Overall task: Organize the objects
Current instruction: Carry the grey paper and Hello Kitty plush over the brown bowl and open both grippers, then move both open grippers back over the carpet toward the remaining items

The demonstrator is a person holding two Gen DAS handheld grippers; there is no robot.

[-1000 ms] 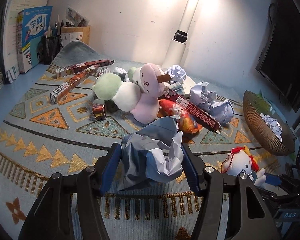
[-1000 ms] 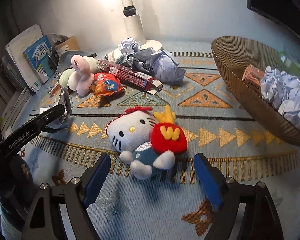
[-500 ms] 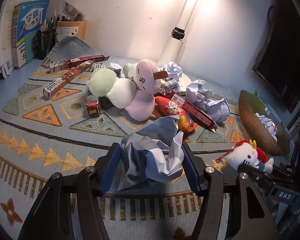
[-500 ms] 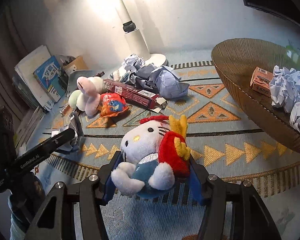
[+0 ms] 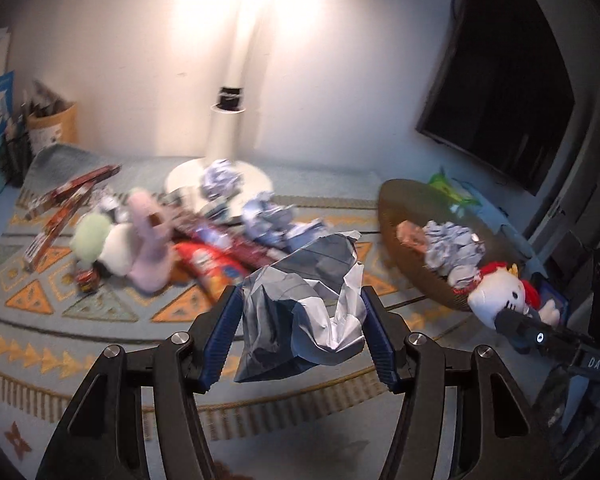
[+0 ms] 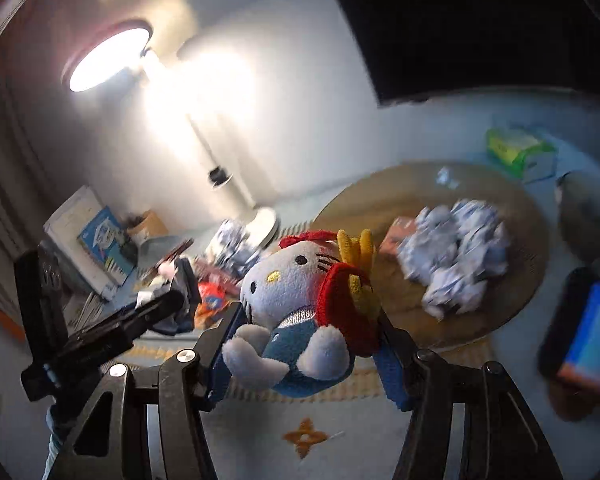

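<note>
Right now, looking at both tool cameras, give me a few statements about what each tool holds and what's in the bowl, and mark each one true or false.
1. The left tool grips a paper wad. True.
2. The right tool is empty. False: it grips a plush cat.
3. The bowl holds crumpled paper. True.
4. The cat lies on the mat. False: it is held up off the mat.
5. The lamp is off. False: it is lit.
</note>
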